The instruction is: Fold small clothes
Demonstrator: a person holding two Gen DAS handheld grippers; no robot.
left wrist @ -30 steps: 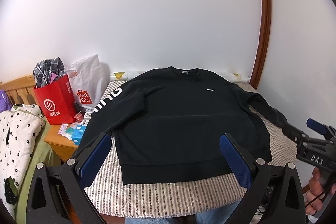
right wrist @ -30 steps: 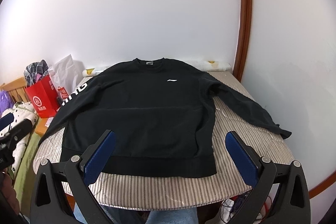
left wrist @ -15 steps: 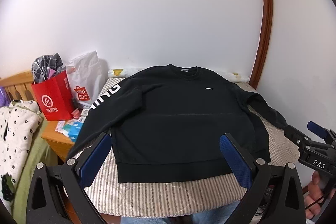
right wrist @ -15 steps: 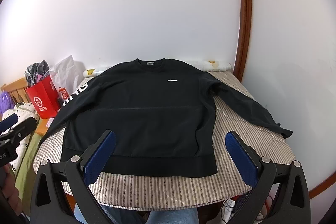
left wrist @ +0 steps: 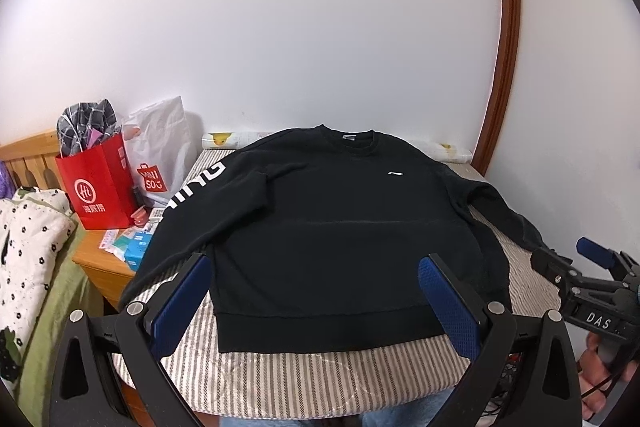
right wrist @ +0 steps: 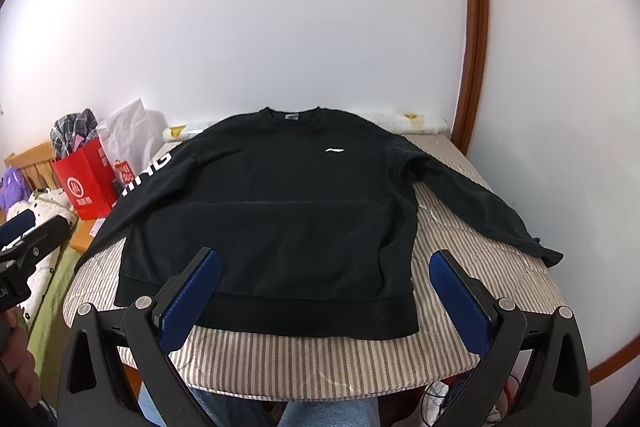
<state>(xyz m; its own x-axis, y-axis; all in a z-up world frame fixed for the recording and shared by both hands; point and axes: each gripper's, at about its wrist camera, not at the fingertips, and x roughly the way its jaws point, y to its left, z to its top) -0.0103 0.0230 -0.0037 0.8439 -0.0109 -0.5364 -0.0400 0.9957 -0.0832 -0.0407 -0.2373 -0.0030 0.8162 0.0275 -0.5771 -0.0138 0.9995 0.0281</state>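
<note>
Black sweatshirt [left wrist: 340, 227] spread flat, front up, on the striped mattress [left wrist: 320, 379], straight ahead of both sets of jaws, hem nearest, collar far by the wall. Left gripper [left wrist: 320, 307] hovering above the near edge, jaws wide apart, nothing between the blue pads [left wrist: 182, 301], hem framed between them. Right gripper [right wrist: 324, 301] likewise spread wide and empty, short of the hem. One sleeve angling out beyond the right jaw toward the mattress corner; lettered sleeve running down past the left jaw. Off beyond the left jaw, red paper bag [left wrist: 98, 183] and white plastic bag [left wrist: 160, 155] on a wooden nightstand [left wrist: 102, 263].
</note>
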